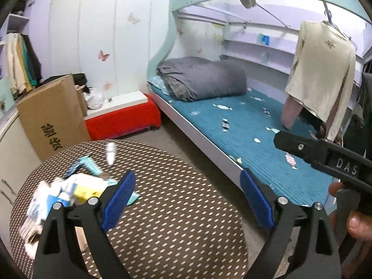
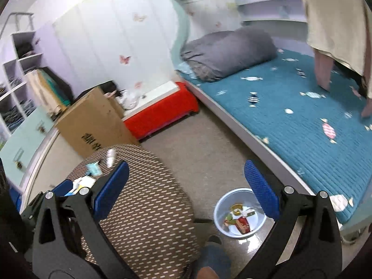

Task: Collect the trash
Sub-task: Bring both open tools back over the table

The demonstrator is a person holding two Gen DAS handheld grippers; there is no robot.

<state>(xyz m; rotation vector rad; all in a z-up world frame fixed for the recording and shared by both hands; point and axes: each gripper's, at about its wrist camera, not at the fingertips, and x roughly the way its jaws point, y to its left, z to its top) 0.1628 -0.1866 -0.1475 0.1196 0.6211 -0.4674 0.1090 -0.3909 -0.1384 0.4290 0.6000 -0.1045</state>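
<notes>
Both grippers, left (image 1: 188, 200) and right (image 2: 187, 189), angle downward, jaws wide, empty.

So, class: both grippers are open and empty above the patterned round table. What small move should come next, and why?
Probably lower the left gripper onto the pile of wrappers on the table: its jaws are open and empty, and the basin on the floor already holds some trash.

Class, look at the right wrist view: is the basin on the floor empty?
No: the basin already holds several wrappers.
</notes>
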